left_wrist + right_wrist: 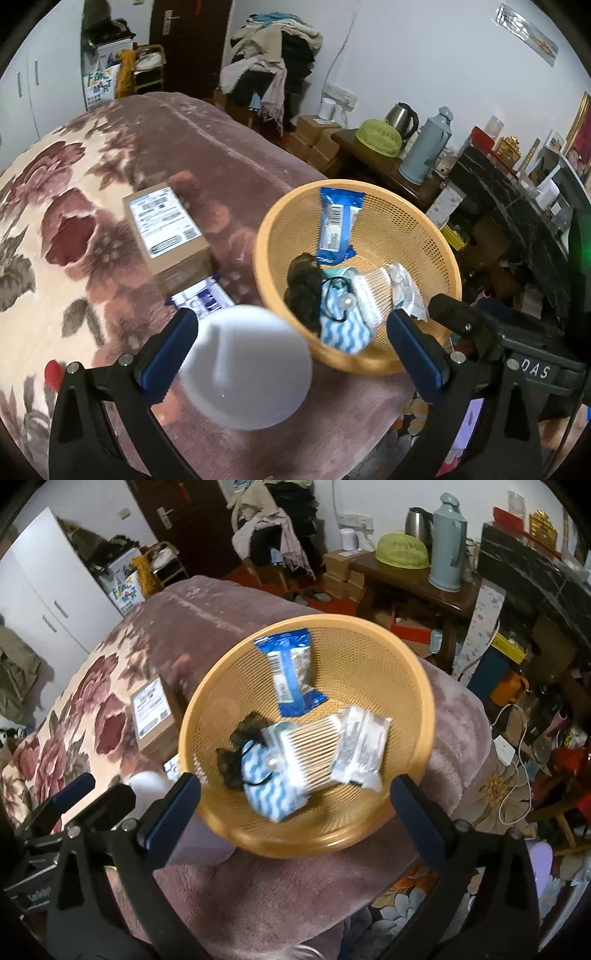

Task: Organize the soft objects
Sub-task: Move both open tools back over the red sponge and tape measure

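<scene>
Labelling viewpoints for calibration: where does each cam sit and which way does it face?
Left wrist: on the left hand-held gripper, looking down at the bed; open fingers frame a white dome-shaped thing, the right hand-held gripper at right edge.
Right wrist: on the right hand-held gripper, open, above the orange basket; left gripper at left edge.
Shared: basket, blue packet, cardboard box.

Soft, even indoor light is filling both views, casting only faint shadows. Fisheye distortion is bending the walls and darkening the corners. The white object (245,369) is showing blurred (very close), and the basket (406,805) contents are smearing slightly.
</scene>
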`<state>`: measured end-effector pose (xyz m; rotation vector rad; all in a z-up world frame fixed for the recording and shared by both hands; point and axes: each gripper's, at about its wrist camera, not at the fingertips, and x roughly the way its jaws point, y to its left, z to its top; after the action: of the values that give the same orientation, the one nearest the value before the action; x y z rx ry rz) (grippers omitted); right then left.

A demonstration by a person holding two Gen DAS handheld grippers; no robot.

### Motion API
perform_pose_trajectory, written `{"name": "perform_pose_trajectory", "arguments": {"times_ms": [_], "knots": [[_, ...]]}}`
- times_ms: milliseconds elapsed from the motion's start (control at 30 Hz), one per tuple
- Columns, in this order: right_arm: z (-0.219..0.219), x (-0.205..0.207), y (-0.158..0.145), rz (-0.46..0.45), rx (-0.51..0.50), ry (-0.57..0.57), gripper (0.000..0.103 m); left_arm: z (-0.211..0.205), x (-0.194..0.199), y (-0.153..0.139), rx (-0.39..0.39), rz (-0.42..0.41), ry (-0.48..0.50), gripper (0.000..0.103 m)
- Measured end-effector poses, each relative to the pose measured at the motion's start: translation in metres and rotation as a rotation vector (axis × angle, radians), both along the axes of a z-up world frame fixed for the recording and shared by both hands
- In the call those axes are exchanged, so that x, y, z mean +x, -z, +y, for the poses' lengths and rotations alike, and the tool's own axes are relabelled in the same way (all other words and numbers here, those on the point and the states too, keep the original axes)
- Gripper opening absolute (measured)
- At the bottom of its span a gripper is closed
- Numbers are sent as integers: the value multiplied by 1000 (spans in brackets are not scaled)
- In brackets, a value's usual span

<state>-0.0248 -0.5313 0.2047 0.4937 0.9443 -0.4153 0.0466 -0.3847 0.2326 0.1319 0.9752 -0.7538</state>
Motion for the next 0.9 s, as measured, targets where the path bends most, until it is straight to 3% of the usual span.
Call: {"name": "perform_pose_trajectory", "arguments": {"times_ms": [900], "knots": [[115, 23, -7, 58, -90, -166, 103, 132, 11, -1, -47, 31, -141, 102]]}}
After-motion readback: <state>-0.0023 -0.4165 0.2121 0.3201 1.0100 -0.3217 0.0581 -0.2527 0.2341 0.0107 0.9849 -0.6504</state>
